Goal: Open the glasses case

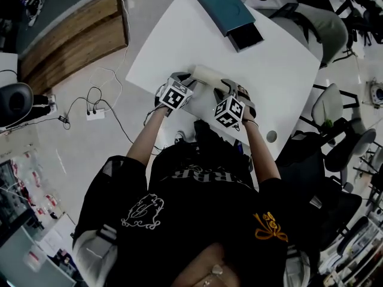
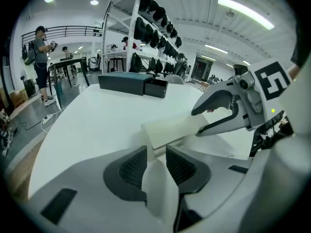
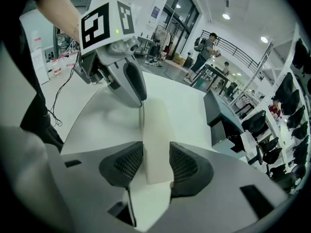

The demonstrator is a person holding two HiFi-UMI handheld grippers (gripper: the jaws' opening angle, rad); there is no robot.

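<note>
A cream, oblong glasses case (image 1: 208, 75) is laid close to the near edge of the white square table (image 1: 275, 70). One end is pinched by the right gripper (image 3: 156, 152). The other end is met by the left gripper (image 2: 156, 152), whose jaws are held slightly apart. Bare tabletop is left beyond, up to the dark teal flat box (image 1: 226, 8) at the far corner.

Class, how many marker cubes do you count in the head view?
2. One marker cube rides the left gripper at the glasses case's left end; the other rides the right gripper at its right end.
</note>
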